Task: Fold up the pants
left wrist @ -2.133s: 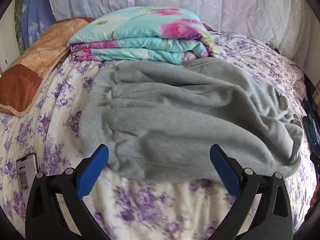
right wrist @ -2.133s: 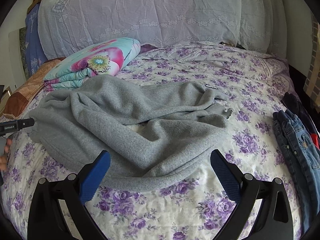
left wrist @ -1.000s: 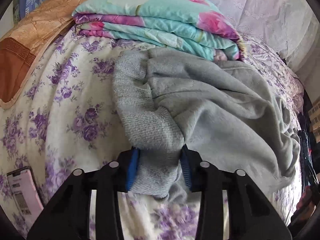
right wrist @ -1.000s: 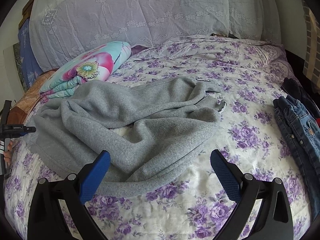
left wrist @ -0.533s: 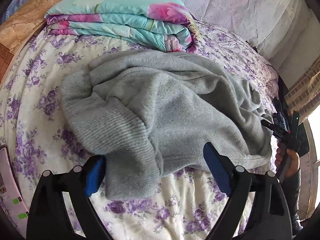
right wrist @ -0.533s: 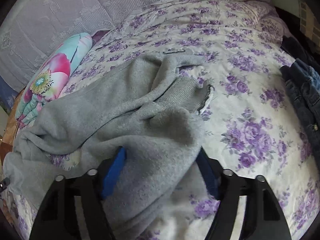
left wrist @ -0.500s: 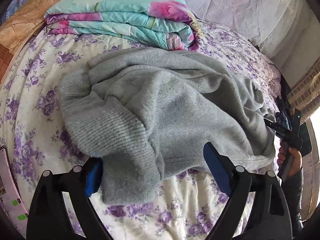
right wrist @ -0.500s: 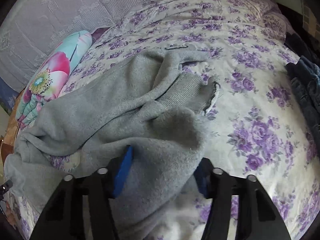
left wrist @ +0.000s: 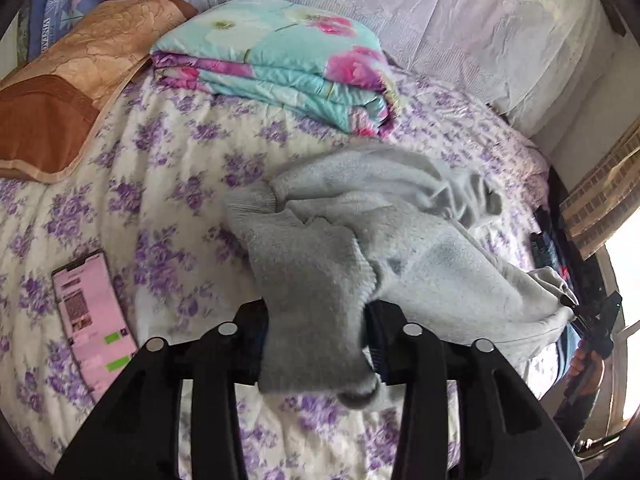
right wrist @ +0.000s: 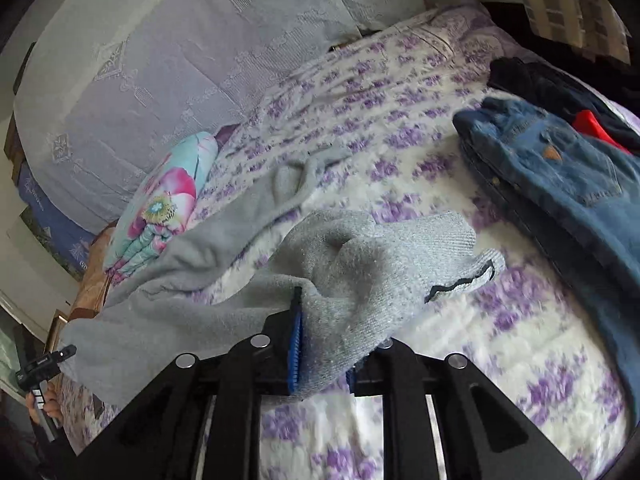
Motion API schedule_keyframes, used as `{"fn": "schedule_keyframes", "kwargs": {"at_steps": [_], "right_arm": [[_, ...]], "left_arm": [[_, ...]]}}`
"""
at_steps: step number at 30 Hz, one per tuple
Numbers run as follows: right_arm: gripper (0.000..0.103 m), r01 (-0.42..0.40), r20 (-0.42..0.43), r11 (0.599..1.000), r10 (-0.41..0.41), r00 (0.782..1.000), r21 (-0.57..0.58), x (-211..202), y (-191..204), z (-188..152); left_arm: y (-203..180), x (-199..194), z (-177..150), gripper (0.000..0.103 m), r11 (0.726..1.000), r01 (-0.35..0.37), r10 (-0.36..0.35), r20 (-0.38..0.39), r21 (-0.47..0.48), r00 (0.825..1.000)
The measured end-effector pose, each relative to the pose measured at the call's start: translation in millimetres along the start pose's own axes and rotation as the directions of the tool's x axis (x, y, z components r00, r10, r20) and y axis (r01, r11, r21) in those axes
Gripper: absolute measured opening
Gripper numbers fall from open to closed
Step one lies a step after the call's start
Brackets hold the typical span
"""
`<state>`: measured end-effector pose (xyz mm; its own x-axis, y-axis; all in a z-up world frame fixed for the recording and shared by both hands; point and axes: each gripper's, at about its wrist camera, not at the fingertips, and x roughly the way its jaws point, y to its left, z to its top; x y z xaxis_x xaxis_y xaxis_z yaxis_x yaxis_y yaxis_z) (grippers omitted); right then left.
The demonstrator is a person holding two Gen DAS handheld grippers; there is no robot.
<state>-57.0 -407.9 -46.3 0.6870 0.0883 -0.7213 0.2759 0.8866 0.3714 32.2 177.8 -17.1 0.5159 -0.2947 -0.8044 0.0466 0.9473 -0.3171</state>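
Both claws, left claw (left wrist: 316, 344) and right claw (right wrist: 322, 354), have just closed and pinch opposite ribbed ends of the pants (left wrist: 400, 248), stretched between them over the bed (left wrist: 180, 184); soft, floppy fleece, so grip the ribbing.

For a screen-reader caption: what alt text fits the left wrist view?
The left gripper is shut on a ribbed end of grey sweatpants, which stretch across a purple-flowered bedspread toward the right gripper. A phone lies left; a folded floral quilt sits behind.
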Motion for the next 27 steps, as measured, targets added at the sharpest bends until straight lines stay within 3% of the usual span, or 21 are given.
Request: {"fn": "schedule_keyframes", "kwargs": {"at_steps": [1,2,3,4,6,8,10,11,14,16,19,22,25,27], "right_arm": [[0.046,0.078,-0.034,0.997,-0.078,0.996,-0.013,6.3,-7.1,-11.9],[0.071,0.185,-0.064,0.983,-0.186,0.981,-0.016,13.8,-16.0,-21.7],[0.075,0.267,-0.088,0.964,-0.267,0.96,-0.008,18.8,-25.4,-28.4],[0.075,0.315,-0.107,0.949,-0.313,0.944,0.002,20.7,-32.8,-30.1],[0.075,0.317,-0.029,0.948,-0.316,0.948,0.03,4.7,-36.3,-23.5],[0.078,0.326,0.092,0.945,-0.325,0.941,0.0,-13.2,-22.8,-9.9],[0.089,0.325,0.207,0.945,-0.309,0.928,-0.047,-21.9,2.0,10.2],[0.096,0.306,0.252,0.949,-0.279,0.927,-0.074,-21.5,16.5,21.6],[0.1,0.228,0.312,0.954,-0.16,0.936,-0.193,5.6,61.8,65.8],[0.1,0.203,0.275,0.945,-0.13,0.952,-0.255,46.2,86.6,96.0],[0.1,0.239,0.194,0.928,-0.188,0.963,-0.286,118.2,105.2,138.0],[0.1,0.298,0.132,0.917,-0.271,0.953,-0.265,184.3,103.0,166.6],[0.1,0.247,0.052,0.958,-0.242,0.969,-0.142,230.3,83.0,185.4],[0.092,0.247,0.031,0.965,-0.246,0.969,-0.085,252.7,74.9,195.6]], "left_arm": [[2.0,4.8,-7.8,0.051,0.998,-0.055,0.055,-0.022,0.01,0.998],[5.4,12.7,-15.0,0.065,0.994,-0.111,0.112,-0.054,0.018,0.992],[11.0,22.4,-23.5,0.072,0.988,-0.155,0.156,-0.097,0.016,0.983],[17.7,30.8,-33.0,0.073,0.985,-0.174,0.173,-0.143,0.007,0.975],[27.7,30.8,-44.0,0.073,0.985,-0.172,0.166,-0.157,-0.025,0.973],[25.5,12.9,-43.8,0.072,0.983,-0.179,0.176,-0.091,-0.026,0.98],[16.0,-10.1,-35.1,0.084,0.983,-0.185,0.185,0.006,-0.007,0.983],[11.2,-19.7,-29.2,0.095,0.982,-0.189,0.188,0.057,0.004,0.981],[-0.2,-26.8,1.0,0.099,0.975,-0.219,0.213,0.166,0.021,0.963],[0.5,-2.8,30.8,0.099,0.971,-0.237,0.234,0.13,0.007,0.963],[12.6,57.4,68.3,0.099,0.958,-0.285,0.286,0.026,-0.013,0.958],[25.6,106.7,79.7,0.099,0.925,-0.381,0.381,-0.022,-0.007,0.924],[36.2,123.0,77.1,0.099,0.943,-0.326,0.324,-0.041,-0.062,0.945],[36.0,125.7,73.7,0.099,0.951,-0.301,0.298,-0.042,-0.067,0.954]]}}
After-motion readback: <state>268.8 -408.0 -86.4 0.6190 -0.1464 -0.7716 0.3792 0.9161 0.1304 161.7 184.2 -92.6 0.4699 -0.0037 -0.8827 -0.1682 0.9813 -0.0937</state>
